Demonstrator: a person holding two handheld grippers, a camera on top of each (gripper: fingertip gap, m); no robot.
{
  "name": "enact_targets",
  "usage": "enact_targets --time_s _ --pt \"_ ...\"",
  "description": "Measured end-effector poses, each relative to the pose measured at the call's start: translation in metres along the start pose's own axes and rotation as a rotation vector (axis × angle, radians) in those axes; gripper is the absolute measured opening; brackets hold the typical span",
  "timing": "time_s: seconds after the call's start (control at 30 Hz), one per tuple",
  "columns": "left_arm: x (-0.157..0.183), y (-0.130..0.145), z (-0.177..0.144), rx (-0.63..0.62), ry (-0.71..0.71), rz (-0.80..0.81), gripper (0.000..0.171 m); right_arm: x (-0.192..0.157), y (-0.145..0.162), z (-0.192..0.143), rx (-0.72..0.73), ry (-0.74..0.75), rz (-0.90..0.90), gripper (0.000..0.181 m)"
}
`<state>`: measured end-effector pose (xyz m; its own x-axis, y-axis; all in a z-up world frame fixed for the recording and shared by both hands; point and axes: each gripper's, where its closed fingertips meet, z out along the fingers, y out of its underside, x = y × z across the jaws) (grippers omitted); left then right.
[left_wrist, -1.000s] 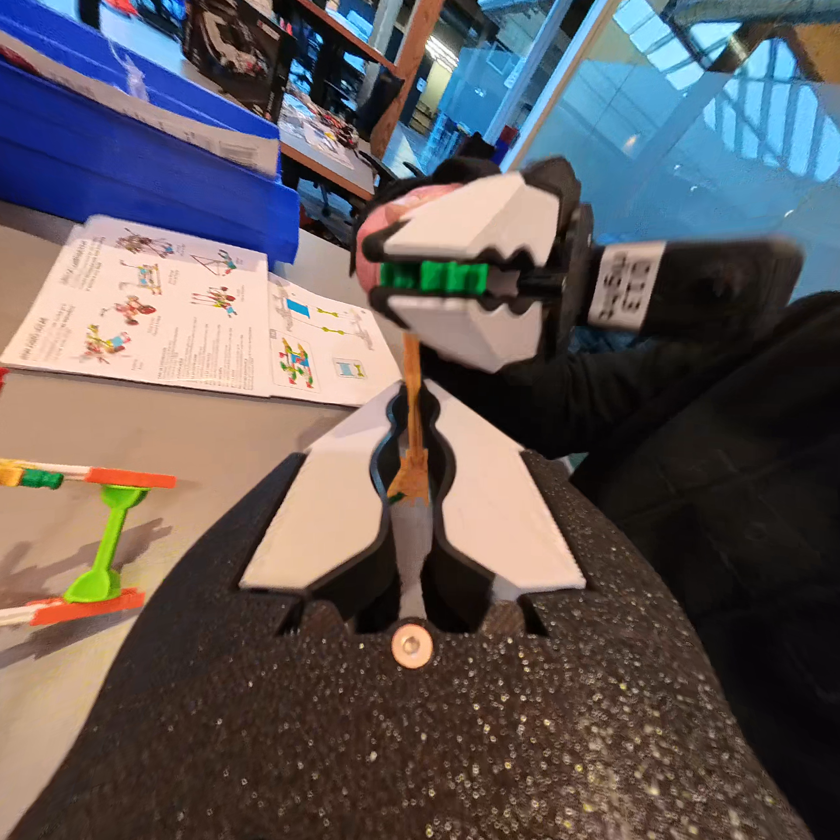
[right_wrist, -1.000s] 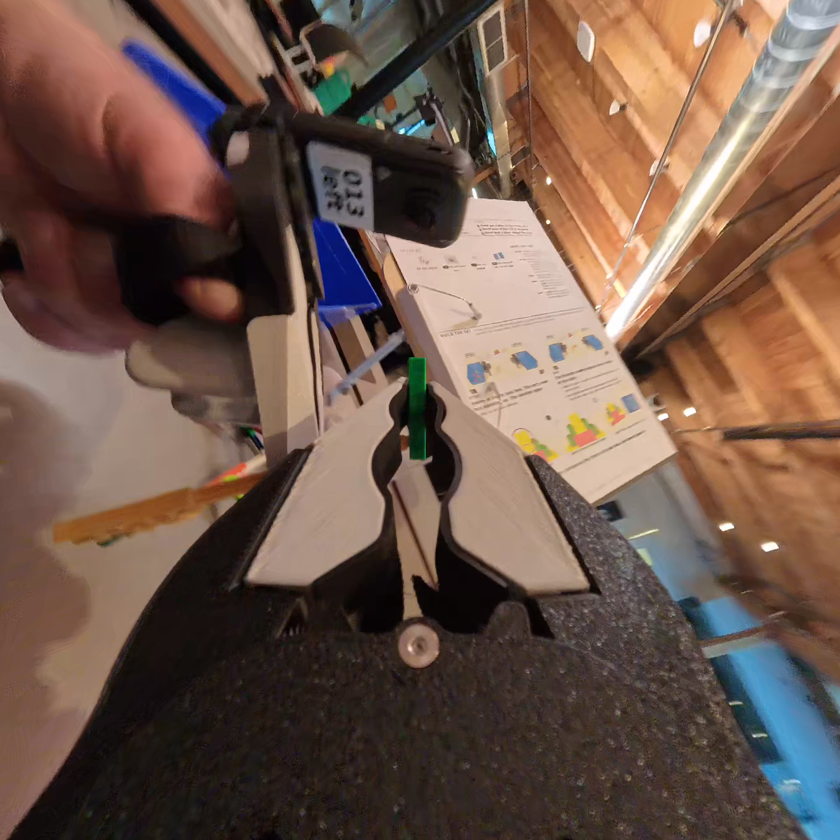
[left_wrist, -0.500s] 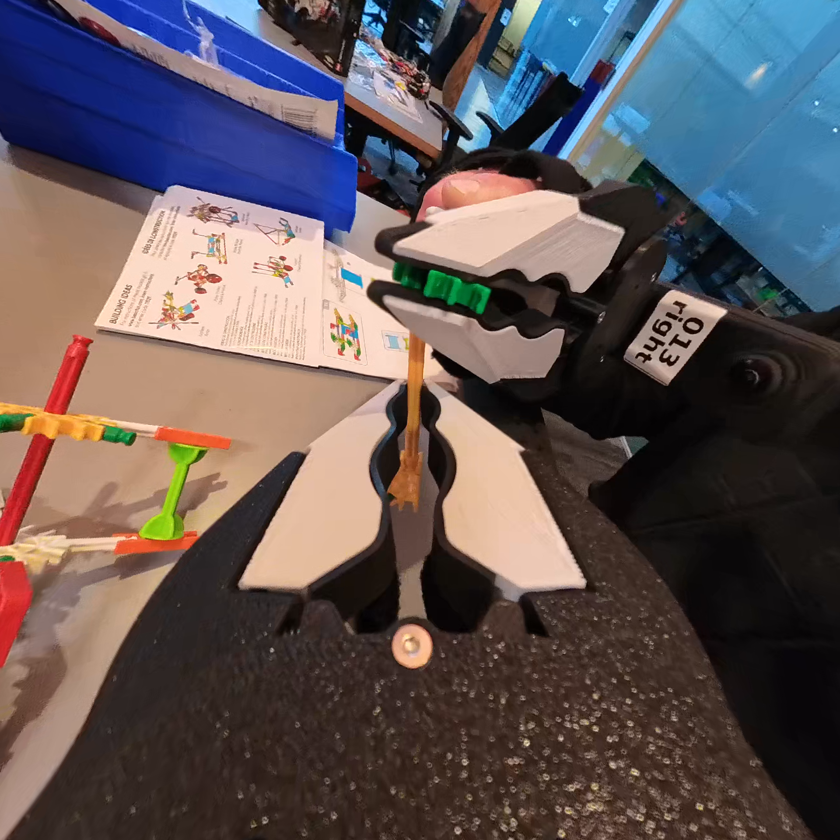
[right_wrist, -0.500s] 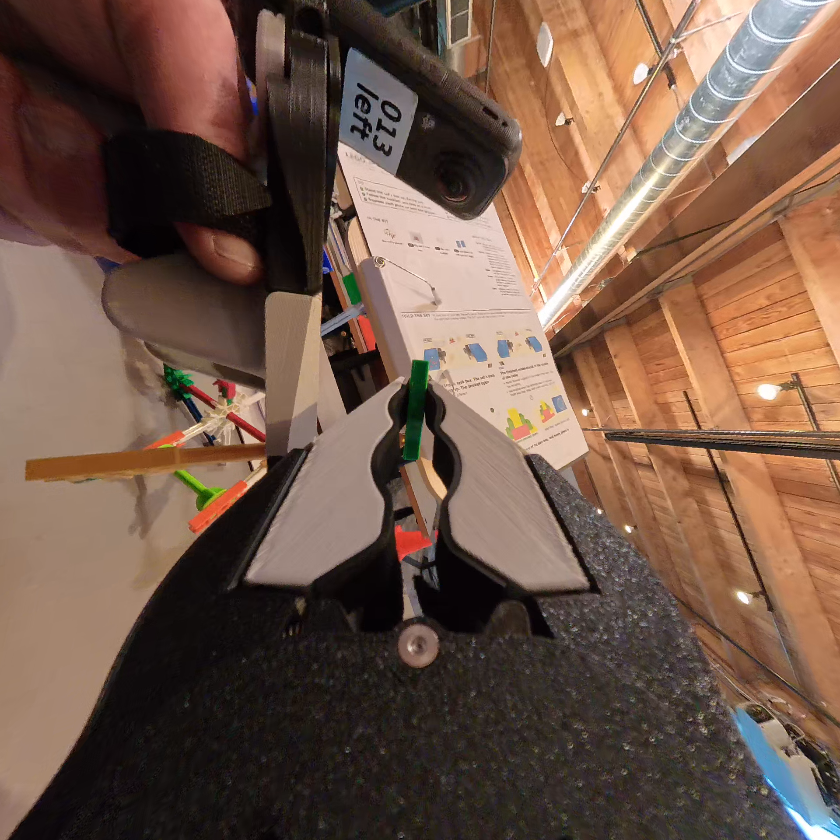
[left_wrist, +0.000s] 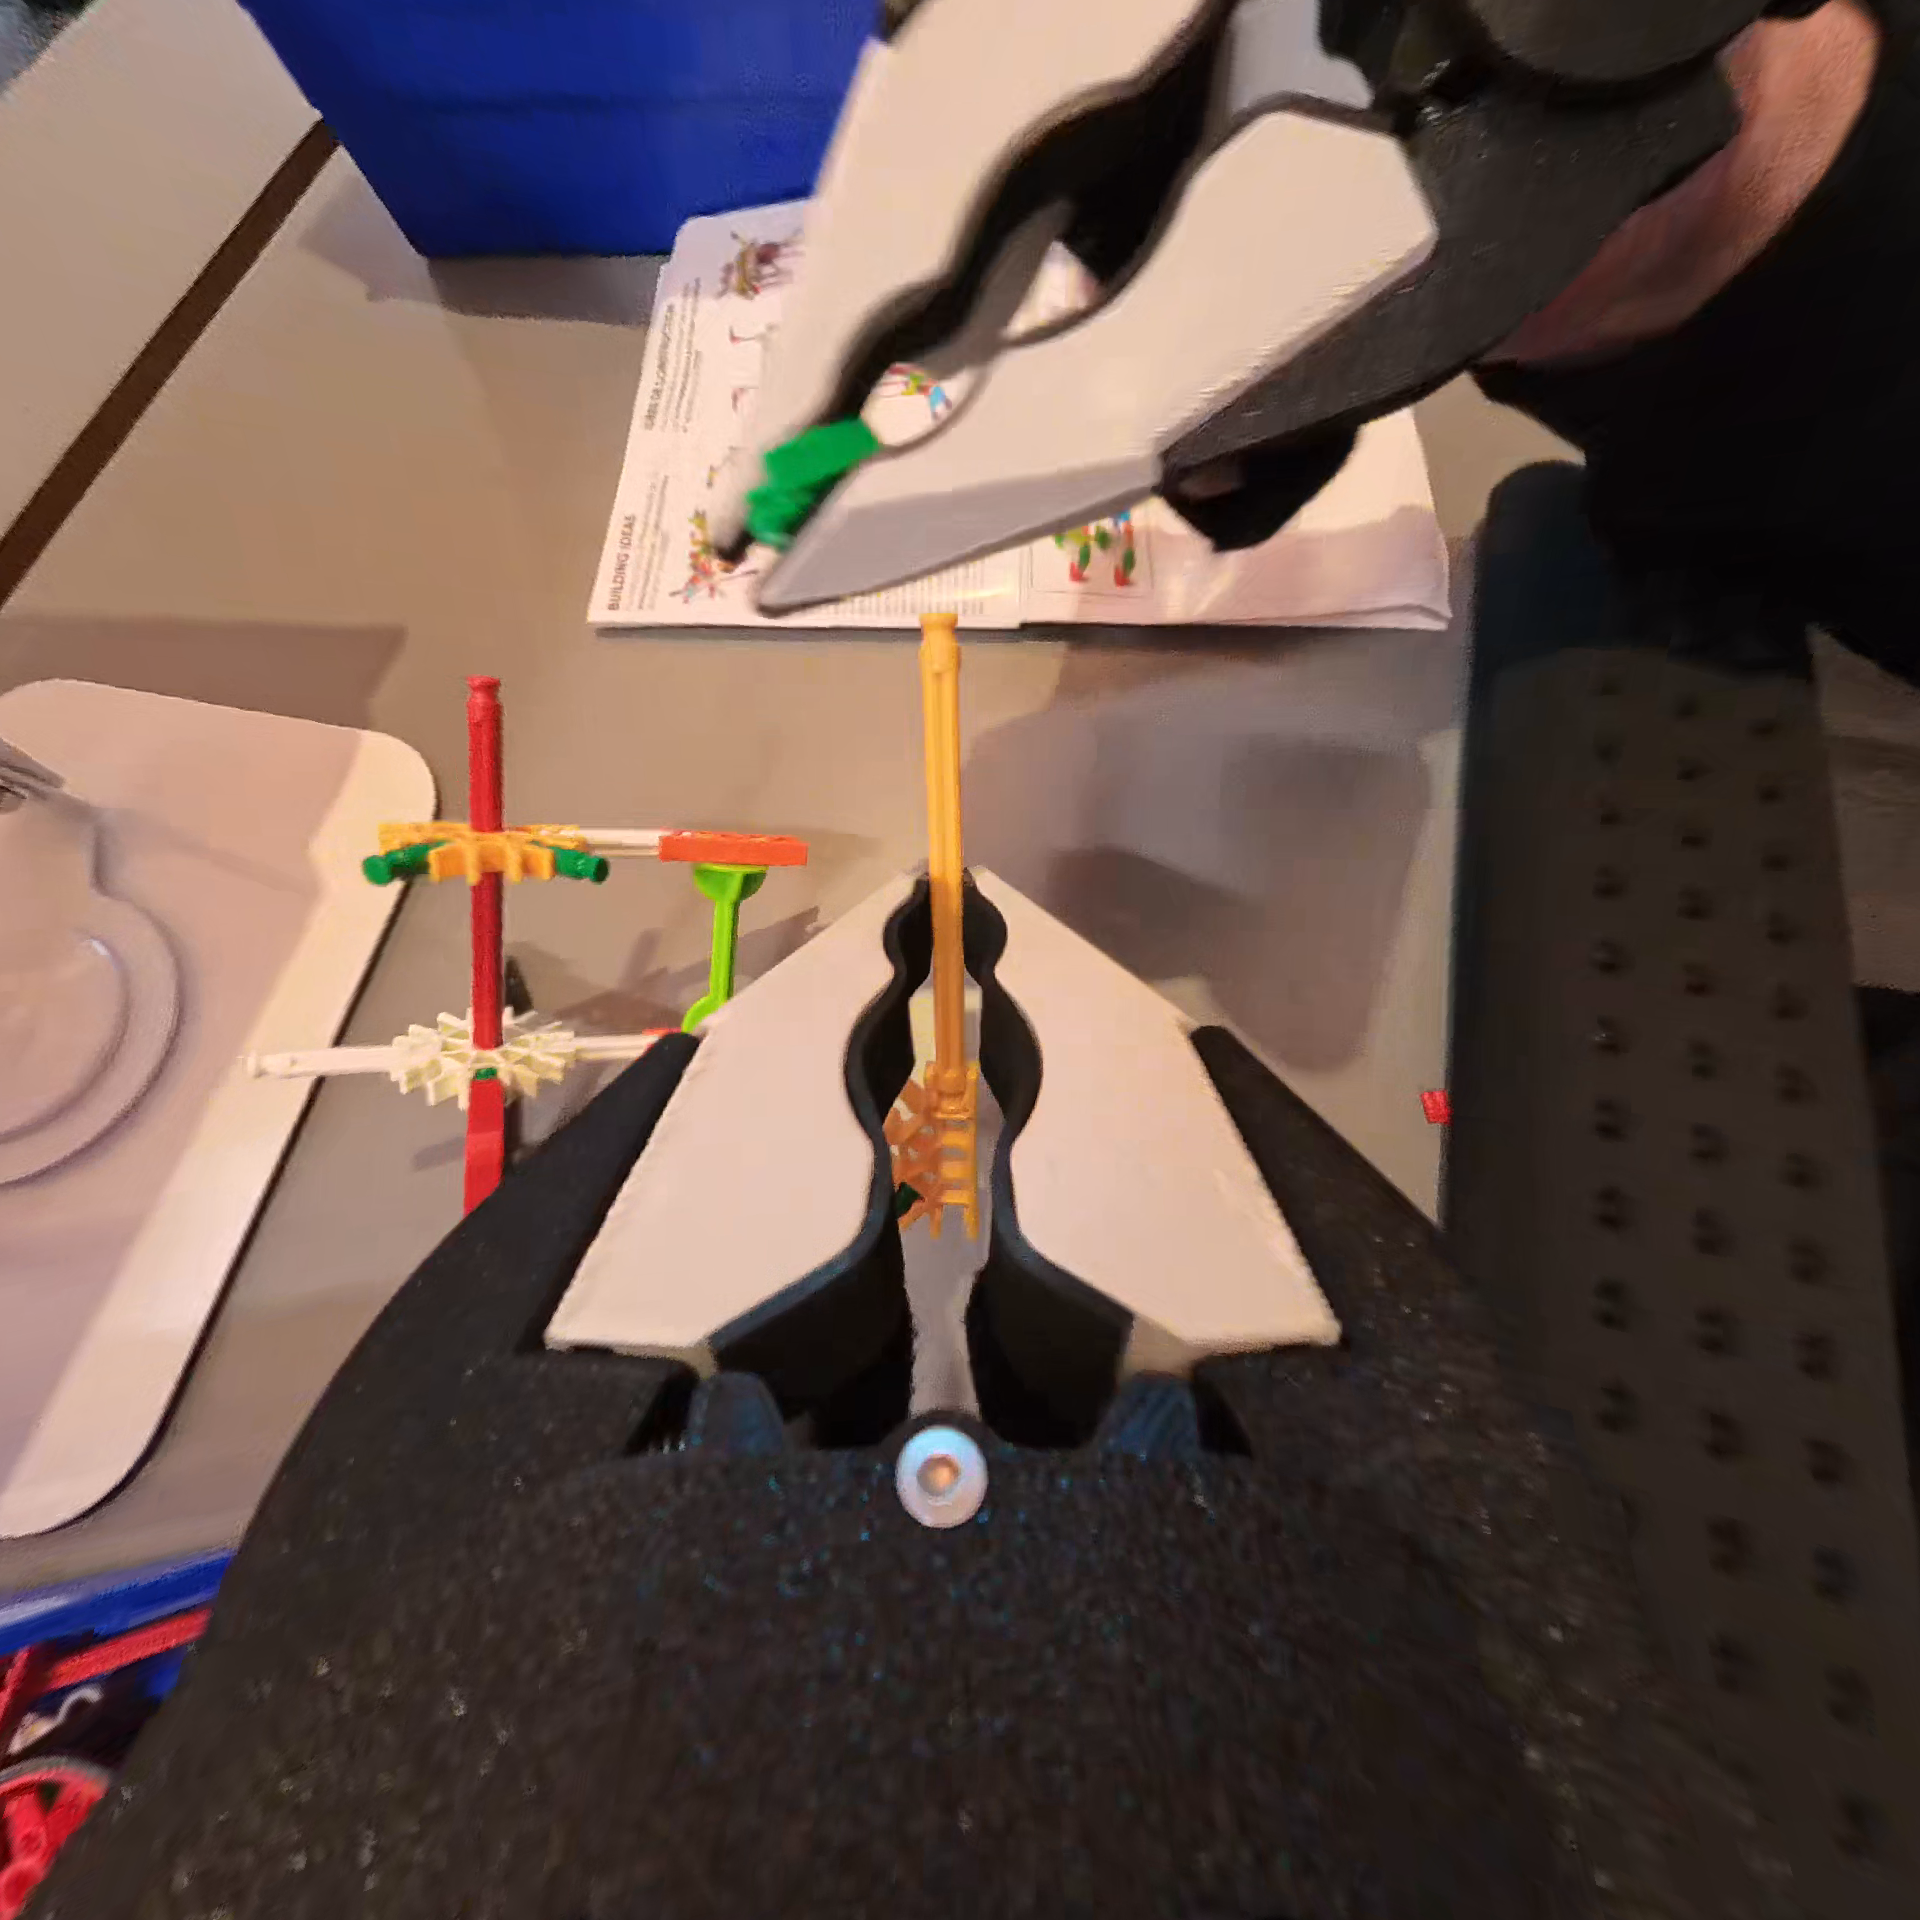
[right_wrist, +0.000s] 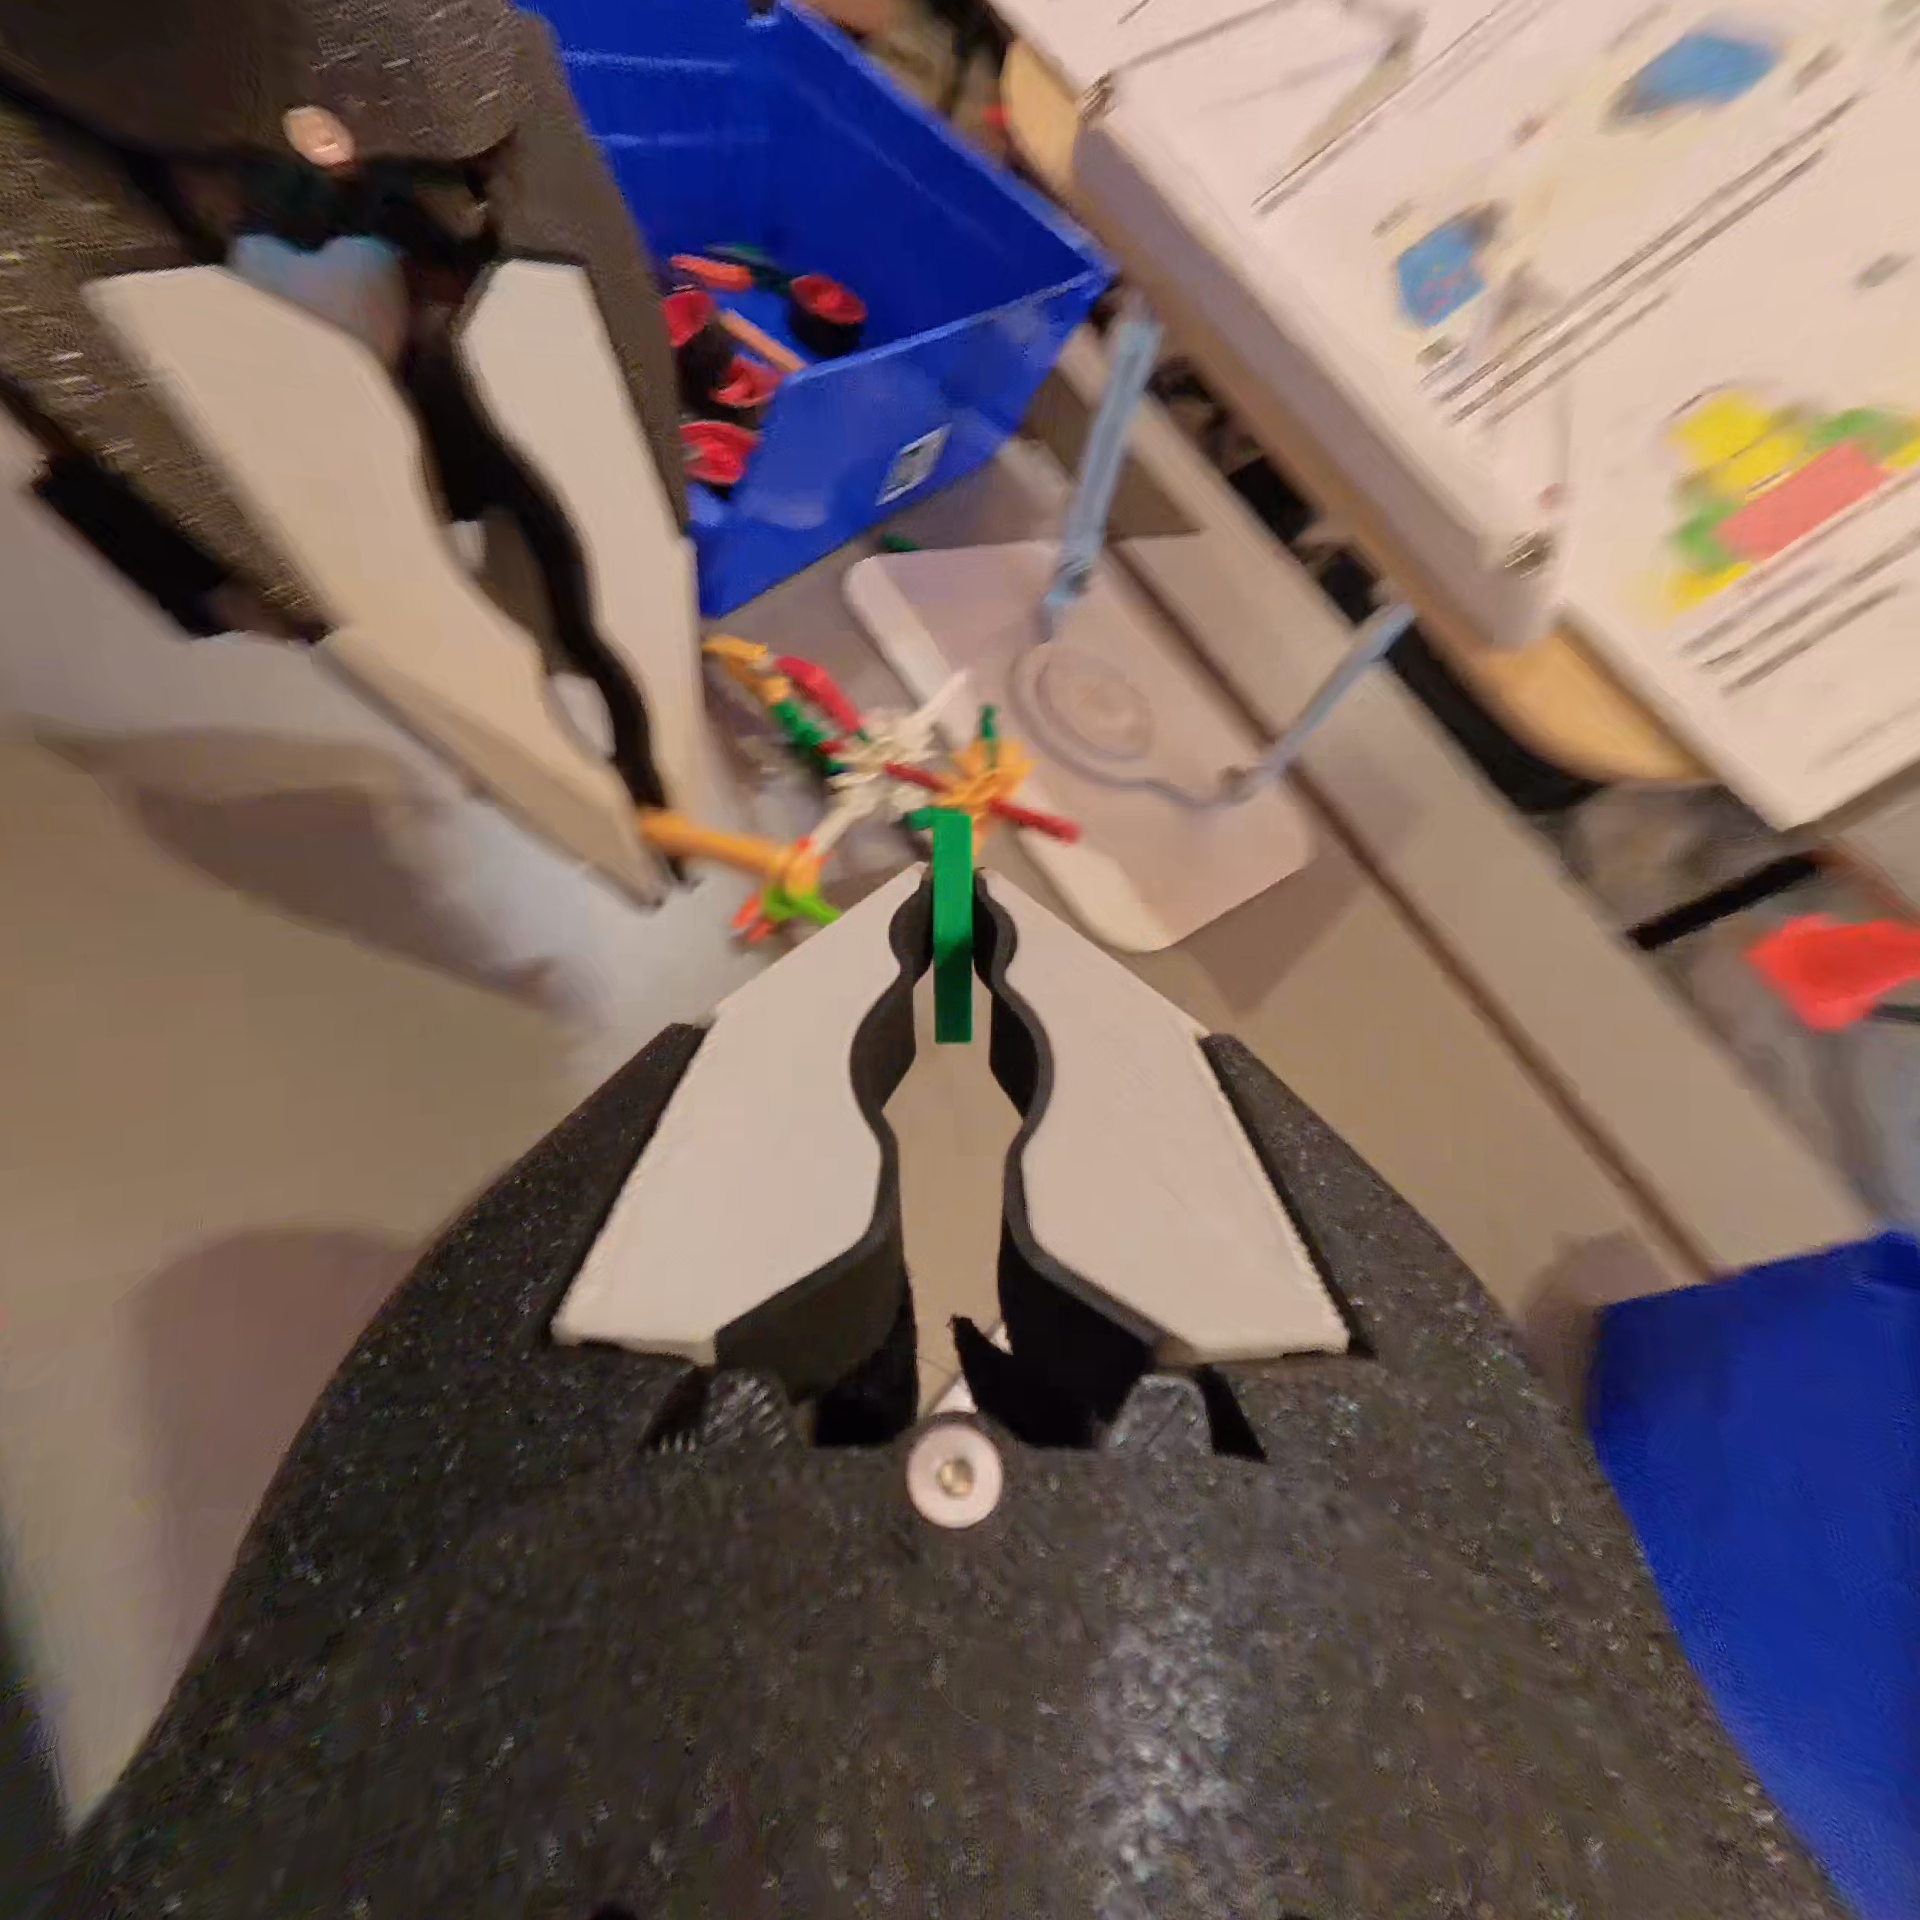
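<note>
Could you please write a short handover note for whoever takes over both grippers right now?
Left gripper: shut on an orange rod, which points forward with a small orange connector at its near end, between the fingers.
Right gripper: shut on a green connector piece, held above the instruction booklet, just beyond the rod's free tip and not touching it.
On the grey table: a partly built frame with a red rod and orange, white and green parts, left of the left gripper.
Done: both pieces are gripped.
Left: rod and green piece are not joined.
</note>
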<state>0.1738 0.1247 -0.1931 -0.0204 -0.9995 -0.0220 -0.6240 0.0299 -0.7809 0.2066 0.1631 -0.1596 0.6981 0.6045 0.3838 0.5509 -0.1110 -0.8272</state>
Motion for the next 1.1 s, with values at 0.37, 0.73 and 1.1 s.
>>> enact_targets --time_s 0.37,0.73,1.1 --pt "-0.009 -0.002 -0.002 0.033 -0.024 0.025 0.003 -0.076 0.057 0.000 -0.230 -0.452 0.103 0.039" --pt "0.006 -0.021 0.005 0.117 -0.029 0.149 0.003 -0.039 -0.018 -0.024 0.233 -0.473 0.447 0.004" --pt "0.015 -0.044 -0.033 0.322 0.133 0.096 0.031 -0.023 -0.046 -0.059 0.458 -0.474 0.400 0.003"
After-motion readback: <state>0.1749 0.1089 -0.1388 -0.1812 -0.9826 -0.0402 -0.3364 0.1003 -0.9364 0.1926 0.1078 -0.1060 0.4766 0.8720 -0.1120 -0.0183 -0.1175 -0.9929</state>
